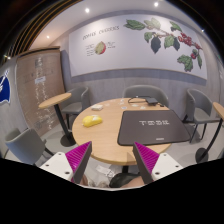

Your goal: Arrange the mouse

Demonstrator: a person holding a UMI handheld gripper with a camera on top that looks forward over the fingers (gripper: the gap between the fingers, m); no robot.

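Observation:
A round wooden table (100,135) stands just ahead of my fingers. A large dark mouse pad (143,127) with pale lettering lies on its right half. A small yellow object (91,120) lies on its left half. I cannot make out a mouse on the table. My gripper (115,165) is open and empty, its magenta pads (80,158) spread wide over the table's near edge. A dark rounded shape (122,179) shows low between the fingers, below the table's edge; I cannot tell what it is.
Grey chairs stand around the table: one at the near left (25,145), one at the right (200,108), one behind (145,93). A smaller round table (55,98) stands at the left. A wall panel (130,45) with plant pictures is behind.

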